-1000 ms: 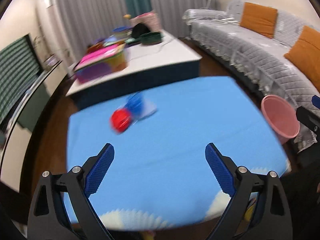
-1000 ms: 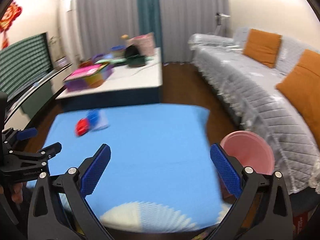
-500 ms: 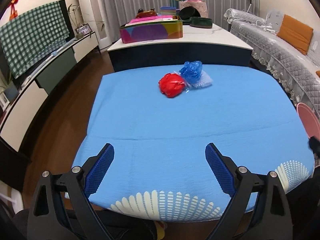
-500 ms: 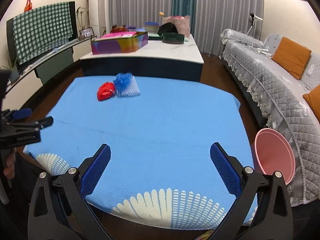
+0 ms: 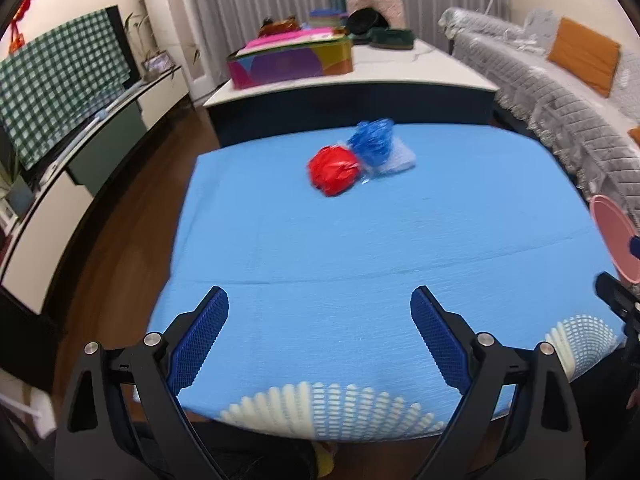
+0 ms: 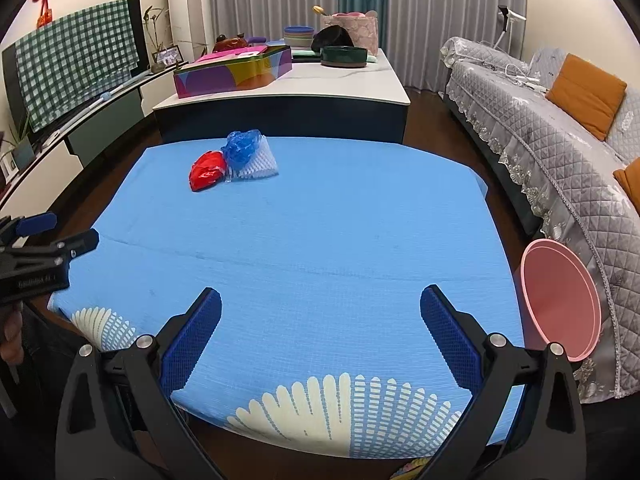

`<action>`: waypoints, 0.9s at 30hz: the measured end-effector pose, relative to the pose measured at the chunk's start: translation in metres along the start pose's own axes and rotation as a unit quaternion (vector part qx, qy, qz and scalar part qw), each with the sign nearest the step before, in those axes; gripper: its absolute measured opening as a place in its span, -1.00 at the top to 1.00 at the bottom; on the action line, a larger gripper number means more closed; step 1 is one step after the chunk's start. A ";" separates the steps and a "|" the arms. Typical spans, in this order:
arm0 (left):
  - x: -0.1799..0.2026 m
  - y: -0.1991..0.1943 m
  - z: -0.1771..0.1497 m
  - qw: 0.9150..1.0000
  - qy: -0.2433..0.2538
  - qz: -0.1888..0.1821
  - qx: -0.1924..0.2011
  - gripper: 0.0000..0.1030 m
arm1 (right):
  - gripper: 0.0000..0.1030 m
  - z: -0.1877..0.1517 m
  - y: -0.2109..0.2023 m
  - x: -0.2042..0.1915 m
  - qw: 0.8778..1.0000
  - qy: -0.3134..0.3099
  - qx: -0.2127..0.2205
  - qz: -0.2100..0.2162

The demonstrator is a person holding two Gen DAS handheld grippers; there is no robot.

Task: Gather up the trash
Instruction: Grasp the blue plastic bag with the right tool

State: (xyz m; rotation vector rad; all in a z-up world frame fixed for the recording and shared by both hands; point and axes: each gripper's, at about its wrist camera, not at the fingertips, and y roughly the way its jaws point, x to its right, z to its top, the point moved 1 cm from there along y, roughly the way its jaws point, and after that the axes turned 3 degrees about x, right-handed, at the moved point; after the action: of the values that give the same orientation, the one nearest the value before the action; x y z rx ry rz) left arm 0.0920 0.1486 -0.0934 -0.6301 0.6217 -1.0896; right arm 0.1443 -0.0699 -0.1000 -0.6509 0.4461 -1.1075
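A crumpled red bag (image 5: 333,169) (image 6: 206,169), a crumpled blue bag (image 5: 371,142) (image 6: 241,146) and a white foam net (image 5: 396,158) (image 6: 258,162) lie bunched together at the far side of the blue-covered table (image 5: 320,240) (image 6: 312,240). My left gripper (image 5: 319,312) hovers open over the near edge, nothing between its fingers. My right gripper (image 6: 320,316) is likewise open and holds nothing, also near the front edge. A pink bin (image 6: 560,300) (image 5: 614,240) stands on the floor at the table's right side. The left gripper (image 6: 74,240) shows at the left edge of the right wrist view.
A white-topped low table (image 6: 340,84) with a colourful box (image 6: 232,70) and bowls stands behind. A grey sofa (image 6: 560,128) with orange cushions runs along the right. A TV cabinet (image 5: 60,152) with a checked cloth lines the left wall. Dark wood floor surrounds the table.
Both views swung left and steadied from a blurred, tilted look. The left wrist view has come slightly closer to the trash pile. Both grippers stayed open; the trash has not moved.
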 end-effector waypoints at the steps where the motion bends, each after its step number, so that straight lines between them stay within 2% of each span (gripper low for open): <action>1: -0.004 0.000 0.004 1.000 0.000 0.008 -0.001 -0.74 | -0.90 0.004 -0.001 -0.001 1.000 -0.002 -0.004 0.003; 6: -0.039 -0.011 0.049 0.998 -0.014 0.050 0.026 -0.74 | -0.90 0.034 -0.001 -0.009 0.999 -0.026 0.012 0.013; 11: -0.065 0.006 0.083 0.995 -0.037 0.076 0.046 -0.82 | -0.90 0.084 0.036 -0.034 0.997 -0.029 0.015 0.065; 14: -0.081 0.032 0.084 0.995 -0.063 0.076 0.023 -0.82 | -0.90 0.106 0.070 -0.053 0.997 -0.040 0.013 0.064; 17: -0.098 0.057 0.080 0.994 -0.066 0.089 -0.023 -0.82 | -0.87 0.124 0.112 -0.074 0.996 -0.056 0.006 0.063; 21: -0.123 0.064 0.076 0.988 -0.076 0.128 -0.036 -0.82 | -0.65 0.140 0.173 -0.101 0.996 -0.068 -0.014 0.064; 24: -0.147 0.072 0.074 0.982 -0.104 0.144 -0.059 -0.82 | -0.63 0.147 0.215 -0.115 0.996 -0.058 -0.034 0.060; 27: -0.163 0.078 0.072 0.978 -0.130 0.143 -0.071 -0.82 | -0.61 0.150 0.246 -0.122 0.996 -0.046 -0.049 0.055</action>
State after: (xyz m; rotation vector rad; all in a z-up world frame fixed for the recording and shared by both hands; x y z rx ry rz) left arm 0.1364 0.3371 -0.0782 -0.7670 0.5448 -0.6835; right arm 0.3565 0.1535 -0.1551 -0.7511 0.4531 -0.9524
